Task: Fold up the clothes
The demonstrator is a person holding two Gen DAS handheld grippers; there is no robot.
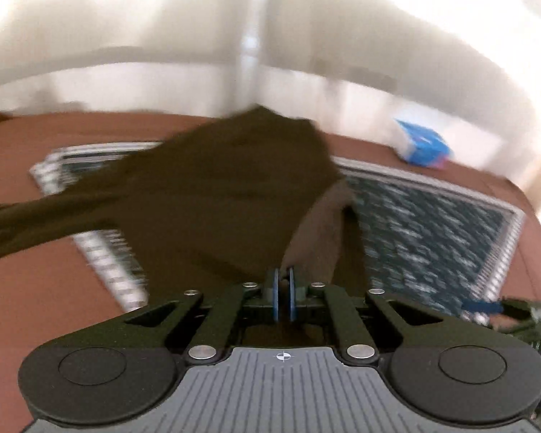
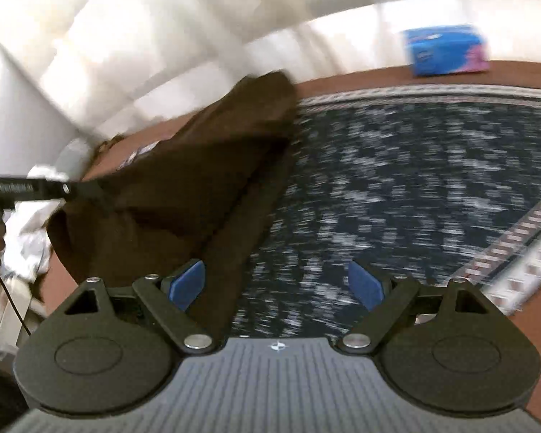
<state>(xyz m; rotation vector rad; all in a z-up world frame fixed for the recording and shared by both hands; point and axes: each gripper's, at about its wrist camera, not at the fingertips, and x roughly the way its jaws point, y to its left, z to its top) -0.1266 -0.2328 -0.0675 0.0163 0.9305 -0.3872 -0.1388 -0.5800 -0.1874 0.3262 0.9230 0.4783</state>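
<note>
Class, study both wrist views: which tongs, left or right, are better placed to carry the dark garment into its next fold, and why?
Left. The left tongs are shut on the dark garment, lifting it off the patterned mat. The right tongs are open, gripping nothing.

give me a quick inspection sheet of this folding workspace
surface: brown table with a dark patterned mat on top; both views motion-blurred
job's things: dark brown garment, partly lifted off the mat
clutter: blue packet at the far table edge; white crumpled items beyond the left edge
grippers: left hand-held gripper shut on the garment; right hand-held gripper open, over the mat, holding nothing
cables: thin black cable hanging near the left hand-held gripper's handle
surroundings: pale walls or cabinets, too blurred to detail
</note>
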